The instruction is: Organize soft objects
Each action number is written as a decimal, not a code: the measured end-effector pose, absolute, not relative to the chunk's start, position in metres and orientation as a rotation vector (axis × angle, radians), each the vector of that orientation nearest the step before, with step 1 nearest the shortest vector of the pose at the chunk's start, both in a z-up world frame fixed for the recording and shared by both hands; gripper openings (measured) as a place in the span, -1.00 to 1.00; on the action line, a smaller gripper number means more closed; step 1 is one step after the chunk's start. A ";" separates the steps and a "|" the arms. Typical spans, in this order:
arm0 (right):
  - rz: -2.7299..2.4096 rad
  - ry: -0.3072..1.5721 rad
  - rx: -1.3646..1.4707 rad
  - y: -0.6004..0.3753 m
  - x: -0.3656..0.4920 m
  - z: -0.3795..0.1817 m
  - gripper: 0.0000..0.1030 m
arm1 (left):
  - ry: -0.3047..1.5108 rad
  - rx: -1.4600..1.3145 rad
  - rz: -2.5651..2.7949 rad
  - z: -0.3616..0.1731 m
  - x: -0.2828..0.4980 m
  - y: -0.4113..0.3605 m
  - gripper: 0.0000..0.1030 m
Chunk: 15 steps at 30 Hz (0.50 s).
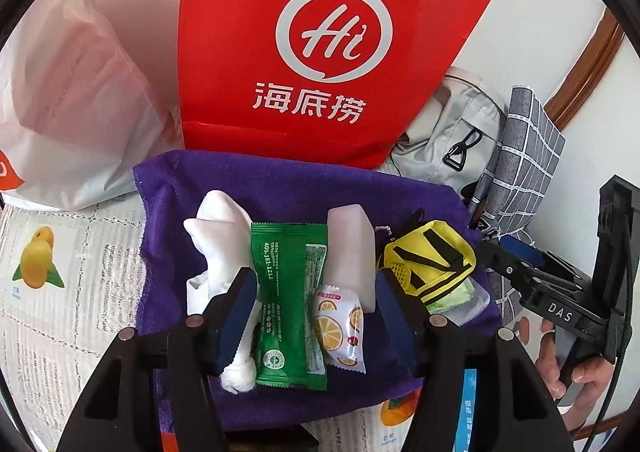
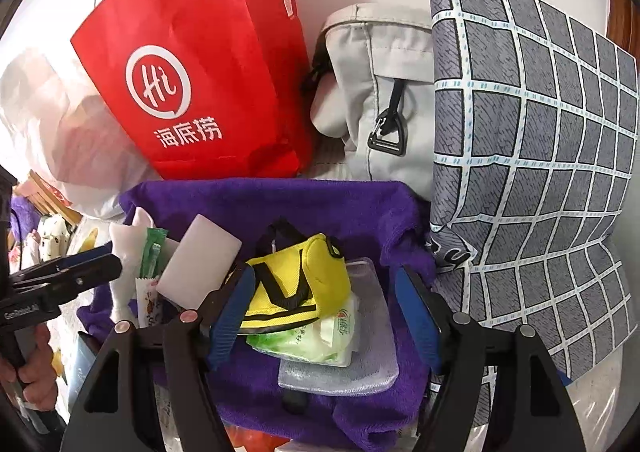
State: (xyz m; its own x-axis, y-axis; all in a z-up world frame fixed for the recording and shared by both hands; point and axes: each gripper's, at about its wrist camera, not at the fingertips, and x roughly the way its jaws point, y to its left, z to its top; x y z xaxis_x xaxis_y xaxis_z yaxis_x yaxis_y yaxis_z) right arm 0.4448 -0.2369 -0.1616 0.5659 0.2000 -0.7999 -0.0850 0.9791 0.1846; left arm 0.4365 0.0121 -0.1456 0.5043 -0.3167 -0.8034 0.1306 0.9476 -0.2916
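Note:
A purple towel [image 1: 280, 188] is spread on the table with soft items on it. In the left wrist view my left gripper [image 1: 316, 316] is open over a green packet [image 1: 288, 292] and an orange-print sachet [image 1: 340, 328]; a white cloth [image 1: 216, 228] lies by its left finger and a white sponge block [image 1: 352, 252] stands behind. In the right wrist view my right gripper [image 2: 324, 316] is open around a yellow pouch [image 2: 304, 276], which rests on a green tissue pack [image 2: 320, 340] and a clear pouch [image 2: 360, 368]. The pads press on nothing.
A red paper bag [image 1: 320, 52] stands behind the towel, with a white plastic bag [image 1: 72, 92] to its left. A grey backpack [image 2: 376, 100] and a grey checked bag [image 2: 540, 172] crowd the right side. A fruit-print tablecloth [image 1: 60, 292] covers the table.

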 end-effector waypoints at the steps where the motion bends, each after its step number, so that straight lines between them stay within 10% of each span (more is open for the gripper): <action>1: 0.163 0.956 0.128 -0.236 0.445 -0.162 0.40 | 1.009 -0.199 -0.267 -0.144 0.435 0.012 0.16; 15: 0.084 0.882 0.016 -0.214 0.384 -0.118 0.90 | 0.991 -0.131 -0.247 -0.098 0.377 -0.001 0.66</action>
